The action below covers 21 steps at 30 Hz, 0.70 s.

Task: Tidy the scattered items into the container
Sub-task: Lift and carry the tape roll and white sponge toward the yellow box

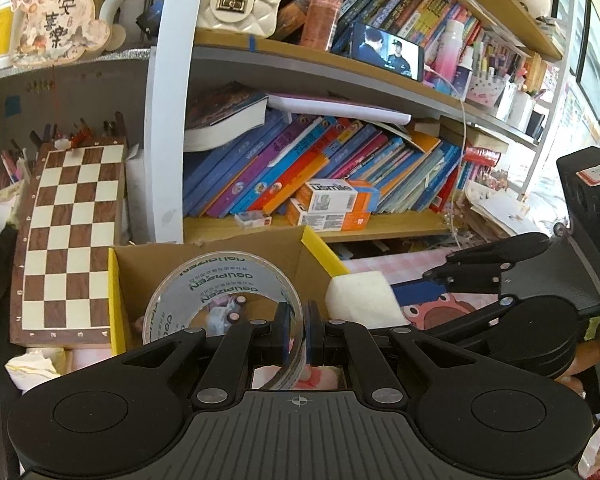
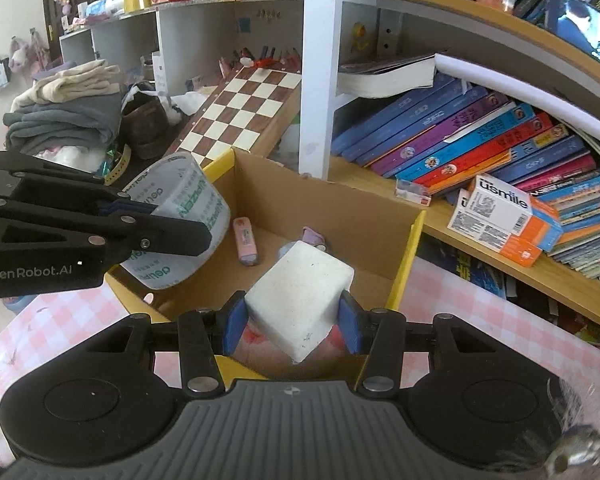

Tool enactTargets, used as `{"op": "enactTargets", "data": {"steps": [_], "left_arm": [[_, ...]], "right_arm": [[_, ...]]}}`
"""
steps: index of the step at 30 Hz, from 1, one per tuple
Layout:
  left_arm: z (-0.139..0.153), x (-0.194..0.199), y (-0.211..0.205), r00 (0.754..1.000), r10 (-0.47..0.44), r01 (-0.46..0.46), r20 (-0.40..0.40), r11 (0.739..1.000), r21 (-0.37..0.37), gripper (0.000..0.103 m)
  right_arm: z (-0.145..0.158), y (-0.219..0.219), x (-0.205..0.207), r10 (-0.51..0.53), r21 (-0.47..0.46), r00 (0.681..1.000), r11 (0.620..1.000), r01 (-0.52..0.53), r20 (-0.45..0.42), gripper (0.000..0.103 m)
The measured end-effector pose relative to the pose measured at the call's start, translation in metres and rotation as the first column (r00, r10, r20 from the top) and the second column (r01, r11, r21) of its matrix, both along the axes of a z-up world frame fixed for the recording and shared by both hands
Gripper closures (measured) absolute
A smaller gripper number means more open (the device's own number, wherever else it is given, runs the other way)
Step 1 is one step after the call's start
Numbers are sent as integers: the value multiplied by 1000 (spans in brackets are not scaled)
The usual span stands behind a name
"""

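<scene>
My left gripper [image 1: 298, 330] is shut on the wall of a clear tape roll [image 1: 204, 292] and holds it over the open cardboard box [image 1: 236, 256]. The roll [image 2: 180, 216] and the left gripper [image 2: 160, 216] also show in the right wrist view, above the box's left edge. My right gripper [image 2: 292, 322] is shut on a white sponge block [image 2: 300, 296] and holds it above the box [image 2: 340, 208]. The sponge [image 1: 360, 296] also shows in the left wrist view, at the box's right edge. A pink eraser [image 2: 245, 242] and a small purple item [image 2: 314, 236] lie inside the box.
The box stands on a pink checked tablecloth [image 2: 60, 320]. A chessboard [image 1: 72, 236] leans at its left. Behind it is a shelf with slanted books [image 1: 300, 160] and orange usmile boxes [image 2: 504, 216]. Folded clothes [image 2: 64, 116] lie at the far left.
</scene>
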<state>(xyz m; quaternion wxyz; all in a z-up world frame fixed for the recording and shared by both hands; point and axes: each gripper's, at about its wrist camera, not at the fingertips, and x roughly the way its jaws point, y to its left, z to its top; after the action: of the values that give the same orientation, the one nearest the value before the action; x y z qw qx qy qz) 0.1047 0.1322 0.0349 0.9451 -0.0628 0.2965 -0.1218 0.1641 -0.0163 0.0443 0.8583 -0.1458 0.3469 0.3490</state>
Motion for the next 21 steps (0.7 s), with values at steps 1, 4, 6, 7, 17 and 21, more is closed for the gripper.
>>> {"op": "enactTargets", "data": {"steps": [1,4,6,7,17,21], "left_arm": [[-1,2,1,1000,0,0,-2,1000,-2,97],[-5,10,2,1000,0,0,-8,1000,-9,97],[-7,15,3,1000,-1,0,-14,1000,-15,97],[-8,18,4,1000,-1,1,-17,1000,-18,97],[-25,47,11,997,-15,11,-70,998,-62,97],[-30,55,14,997,-11,4,-82,997,-76,97]], "right_arm": [[-1,2,3,2,-2,1000,1000,-2,-2,57],[-6,7,12,6,-11,1000,1000,-6,-10,57],[-10,10,19,10,-18,1000,1000,-10,-13,57],[-12,12,23,12,-22,1000,1000,-12,-15,57],[-36,29,53,41,-59,998,997,-44,-49,57],[-43,34,61,54,-78,997,995,-58,-54,57]]}}
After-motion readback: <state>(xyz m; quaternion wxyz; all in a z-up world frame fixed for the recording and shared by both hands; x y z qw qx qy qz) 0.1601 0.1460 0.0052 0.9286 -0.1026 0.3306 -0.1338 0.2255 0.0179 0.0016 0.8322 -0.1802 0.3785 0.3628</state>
